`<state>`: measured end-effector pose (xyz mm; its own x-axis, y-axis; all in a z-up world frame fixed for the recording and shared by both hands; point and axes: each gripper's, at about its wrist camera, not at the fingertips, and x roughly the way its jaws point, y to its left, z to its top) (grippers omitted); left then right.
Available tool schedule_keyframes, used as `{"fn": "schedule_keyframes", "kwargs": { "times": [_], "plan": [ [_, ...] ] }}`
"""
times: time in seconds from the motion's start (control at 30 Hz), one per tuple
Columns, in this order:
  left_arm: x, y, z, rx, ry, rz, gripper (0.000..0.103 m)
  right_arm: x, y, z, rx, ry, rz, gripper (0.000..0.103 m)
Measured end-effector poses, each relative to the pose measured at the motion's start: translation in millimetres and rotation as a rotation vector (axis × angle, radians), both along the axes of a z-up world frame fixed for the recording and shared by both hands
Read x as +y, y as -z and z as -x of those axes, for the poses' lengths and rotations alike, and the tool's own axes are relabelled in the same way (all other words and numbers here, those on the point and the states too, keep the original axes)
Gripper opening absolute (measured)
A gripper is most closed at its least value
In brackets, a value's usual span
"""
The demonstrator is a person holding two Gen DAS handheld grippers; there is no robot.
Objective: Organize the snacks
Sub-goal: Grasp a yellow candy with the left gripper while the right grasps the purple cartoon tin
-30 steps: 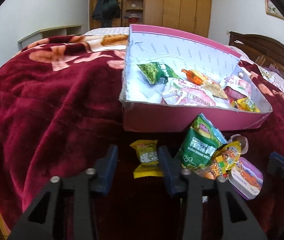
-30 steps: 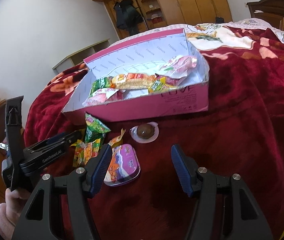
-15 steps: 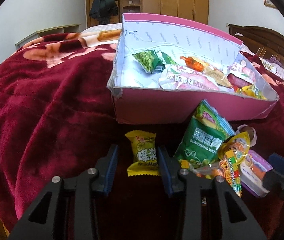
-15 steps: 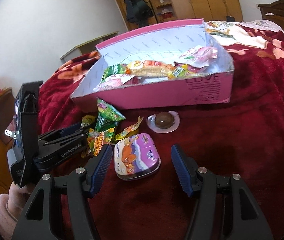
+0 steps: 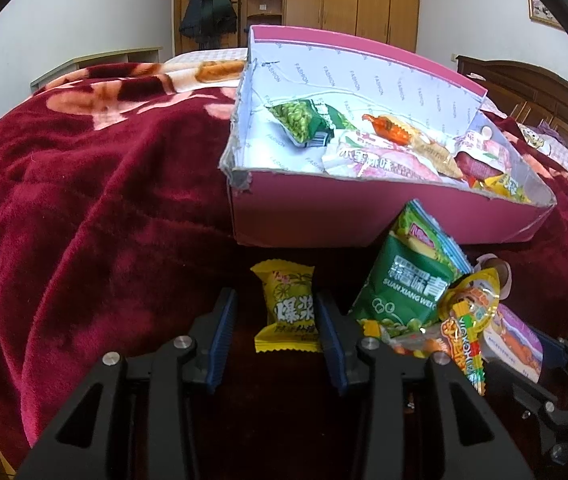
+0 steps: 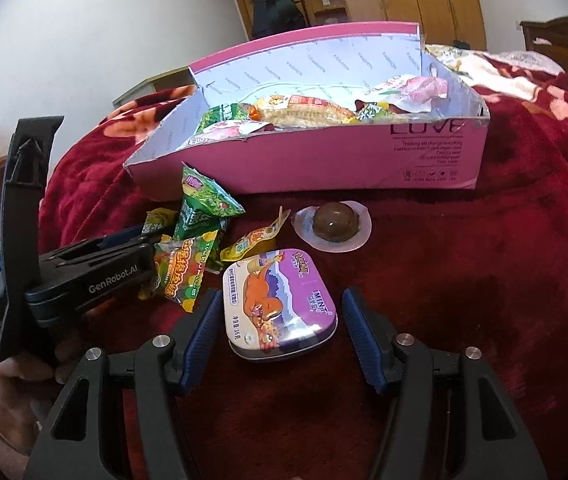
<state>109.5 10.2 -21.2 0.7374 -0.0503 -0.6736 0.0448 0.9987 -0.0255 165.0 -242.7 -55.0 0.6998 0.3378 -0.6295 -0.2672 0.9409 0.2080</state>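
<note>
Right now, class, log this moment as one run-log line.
left tool: open around yellow candy | right tool: closing around mint tin, no contact | pink box: part filled

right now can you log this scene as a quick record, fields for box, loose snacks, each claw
box: pink box on the red blanket, open, holding snack packets
loose snacks: yellow candy, green pea packet, mint tin, round chocolate
left claw: open, astride the yellow candy
right claw: closing around the mint tin, pads not yet on it
</note>
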Motion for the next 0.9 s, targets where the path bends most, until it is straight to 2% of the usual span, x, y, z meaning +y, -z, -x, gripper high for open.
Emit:
{"fn": "schedule_keyframes", "kwargs": {
  "times": [0.07, 0.43, 0.57, 0.6, 0.9],
  "plan": [
    [-0.4, 0.1, 0.9, -0.003, 0.0, -0.004, 0.042, -0.2, 0.7, 1.6, -0.01, 0.009, 0.011, 0.056],
    [-3.1, -2.9, 4.7, -0.002, -0.012, -0.016, 0.042, 1.6, -7.3, 14.2, -0.03, 0.015, 0.018, 0.054],
    [-0.9, -5.7, 4.8, 0.012, -0.019, -0.002, 0.036, 2.6, -12.2, 23.6, -0.032, 0.015, 0.004, 0.054],
    [1.0, -6.3, 5.2, 0.014, -0.023, 0.007, 0.032, 3.0, -13.3, 25.6, -0.033, 0.013, 0.002, 0.054],
    [19.8, -20.9, 20.4, 0.005, -0.028, 0.115, 0.031, 2.9, -17.6, 32.8, -0.032, 0.007, -0.013, 0.054]
  ]
}}
